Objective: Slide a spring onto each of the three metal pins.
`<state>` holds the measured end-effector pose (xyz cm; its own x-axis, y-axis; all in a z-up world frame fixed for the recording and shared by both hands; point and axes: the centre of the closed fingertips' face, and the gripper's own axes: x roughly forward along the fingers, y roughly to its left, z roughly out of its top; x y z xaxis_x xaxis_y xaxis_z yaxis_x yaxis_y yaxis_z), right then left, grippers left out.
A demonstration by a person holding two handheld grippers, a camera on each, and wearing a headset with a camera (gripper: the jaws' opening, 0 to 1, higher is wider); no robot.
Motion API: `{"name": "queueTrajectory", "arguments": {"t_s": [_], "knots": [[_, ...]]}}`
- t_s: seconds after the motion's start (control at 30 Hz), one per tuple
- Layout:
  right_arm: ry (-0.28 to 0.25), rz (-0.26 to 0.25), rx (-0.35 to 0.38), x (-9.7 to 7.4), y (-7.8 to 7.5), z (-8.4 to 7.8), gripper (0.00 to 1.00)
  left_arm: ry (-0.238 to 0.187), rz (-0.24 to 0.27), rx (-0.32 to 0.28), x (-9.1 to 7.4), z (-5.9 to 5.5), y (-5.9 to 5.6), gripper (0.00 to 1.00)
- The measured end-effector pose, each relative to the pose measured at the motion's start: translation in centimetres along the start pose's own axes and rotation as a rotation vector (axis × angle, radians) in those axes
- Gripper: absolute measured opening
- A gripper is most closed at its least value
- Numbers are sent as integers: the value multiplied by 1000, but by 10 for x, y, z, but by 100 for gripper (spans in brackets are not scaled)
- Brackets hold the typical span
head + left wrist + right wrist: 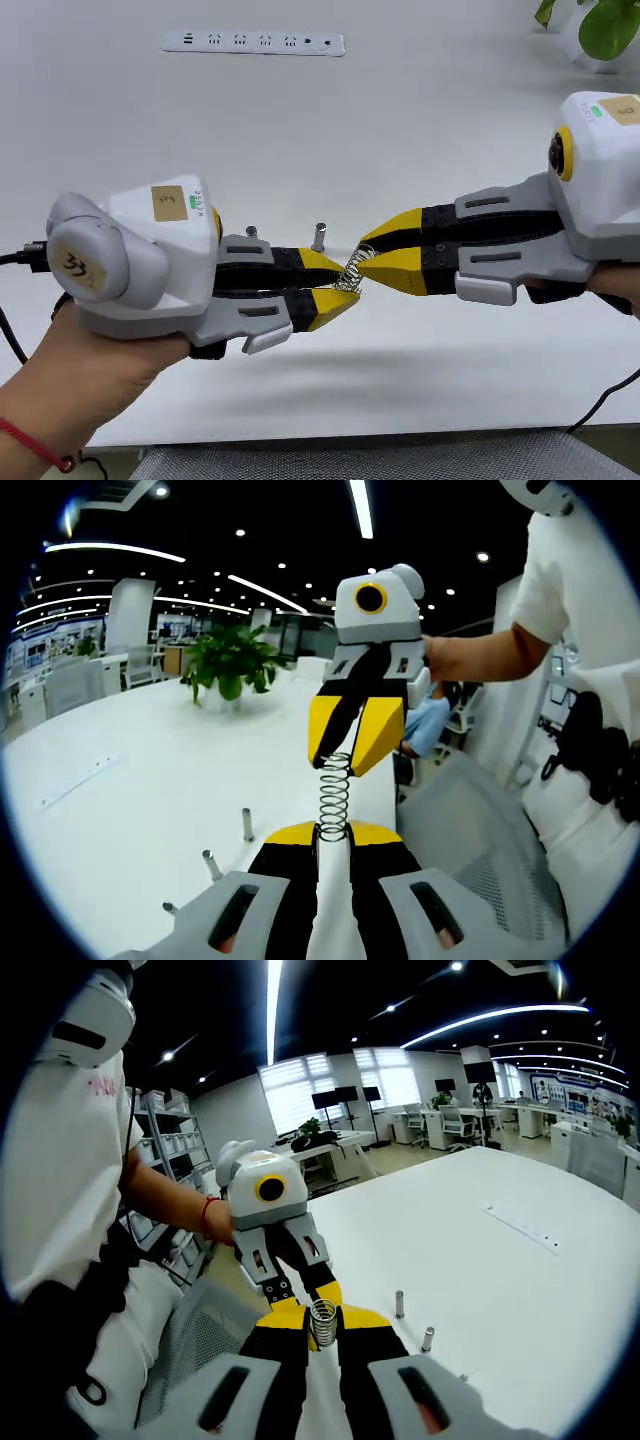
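A small metal spring (352, 270) hangs in the air between both grippers above the white table (420, 120). My left gripper (348, 283) comes in from the left and is shut on one end of the spring (333, 795). The other end sits pinched in my right gripper (366, 255), which reaches in from the right. In the right gripper view the spring (322, 1322) sits between the right gripper (322, 1328) tips, with the left gripper (300, 1295) facing it. Two upright metal pins (319, 236) (251, 232) stand on the table just behind the left gripper; three pins (247, 823) show in the left gripper view.
A white power strip (255, 42) lies at the far side of the table. A potted plant (600, 25) stands at the far right corner. A grey mesh chair seat (350, 465) sits below the table's near edge. A black cable (12, 335) trails from the left gripper.
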<state>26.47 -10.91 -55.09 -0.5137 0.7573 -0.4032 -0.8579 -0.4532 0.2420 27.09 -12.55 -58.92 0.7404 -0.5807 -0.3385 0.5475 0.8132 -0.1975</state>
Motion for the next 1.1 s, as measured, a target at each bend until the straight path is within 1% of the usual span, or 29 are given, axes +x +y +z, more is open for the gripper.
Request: {"name": "queueTrajectory", "arguments": {"t_s": [0.13, 0.4, 0.43, 0.5, 0.53, 0.6, 0.7, 0.73, 0.77, 0.8, 0.83, 0.87, 0.93, 0.97, 1.1], "knots": [[21, 3, -28, 1, 1, -1, 11, 2, 0, 4, 1, 0, 0, 10], [59, 17, -61, 0, 2, -3, 12, 4, -8, 17, 0, -1, -1, 10], [70, 24, -63, -1, 3, -2, 13, 7, -7, 19, 1, -2, -1, 10], [96, 26, -88, -2, 2, -2, 17, 12, -8, 17, 1, -3, -1, 10], [137, 36, -114, -4, 2, -4, 19, 16, -10, 16, 1, -4, -1, 10], [178, 55, -155, -6, 3, -3, 19, 23, -10, 21, 2, -6, -1, 10], [247, 97, -209, -7, 6, -2, 19, 29, -11, 27, 3, -6, -1, 10], [280, 115, -245, -6, 7, -2, 19, 30, -9, 30, 4, -6, -1, 10], [309, 126, -266, -5, 7, -3, 19, 30, -9, 30, 4, -6, -1, 10], [352, 145, -308, -3, 8, -4, 20, 30, -7, 31, 4, -6, 0, 10], [378, 159, -336, -2, 9, -5, 20, 29, -7, 34, 5, -6, -1, 10], [416, 177, -366, -1, 5, -9, 20, 29, -7, 36, 5, -5, -1, 10], [461, 202, -409, 2, 5, -12, 19, 27, -6, 37, 6, -5, -1, 10], [493, 225, -436, 5, 7, -14, 19, 24, -6, 38, 6, -4, -1, 10], [606, 288, -532, 10, 9, -24, 19, 16, -9, 40, 7, -3, -3, 10]]}}
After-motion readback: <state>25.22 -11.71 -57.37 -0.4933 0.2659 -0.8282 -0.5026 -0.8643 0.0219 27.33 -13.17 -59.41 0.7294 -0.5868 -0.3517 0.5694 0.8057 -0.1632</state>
